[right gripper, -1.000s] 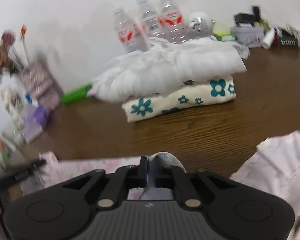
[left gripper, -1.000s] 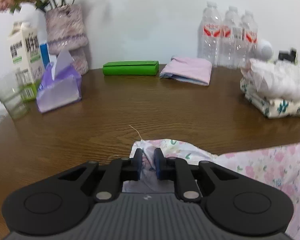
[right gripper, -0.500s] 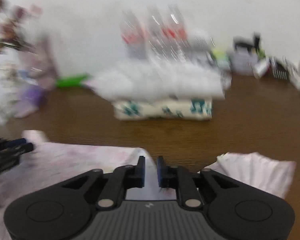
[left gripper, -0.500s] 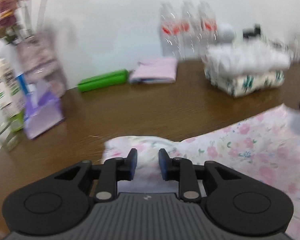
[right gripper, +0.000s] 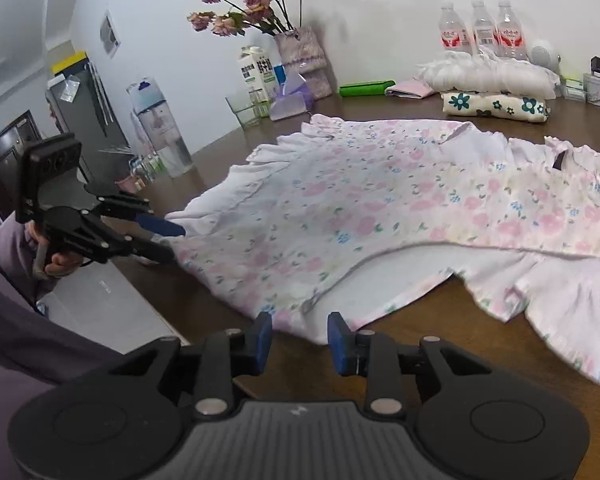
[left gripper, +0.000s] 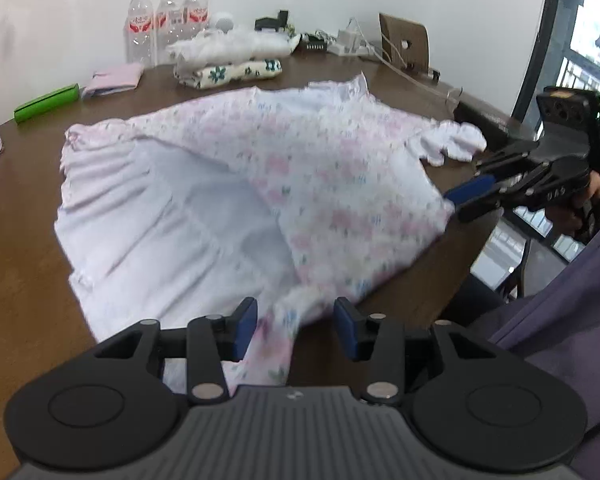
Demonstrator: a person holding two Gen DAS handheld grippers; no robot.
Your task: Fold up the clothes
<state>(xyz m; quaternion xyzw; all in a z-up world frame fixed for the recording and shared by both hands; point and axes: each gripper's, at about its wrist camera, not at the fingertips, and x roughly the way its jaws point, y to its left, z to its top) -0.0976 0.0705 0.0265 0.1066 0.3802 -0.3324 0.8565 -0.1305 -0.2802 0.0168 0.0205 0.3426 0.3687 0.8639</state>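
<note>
left wrist view: a pink floral dress (left gripper: pixel 300 168) is spread flat on the table (left gripper: pixel 20 240) just ahead of the left gripper (left gripper: pixel 295 326) — jaws wide, hem between them, ungripped.

right wrist view: the dress is seen ahead of the right gripper (right gripper: pixel 299 340) — spread wide, empty.

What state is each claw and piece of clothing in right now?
Left claw: open, fabric between its pads.
Right claw: open, at the hem.
Floral dress: spread out, partly folded over itself.
White garment: folded, on top of the flowered cloth.
Pink cloth: folded.
</note>
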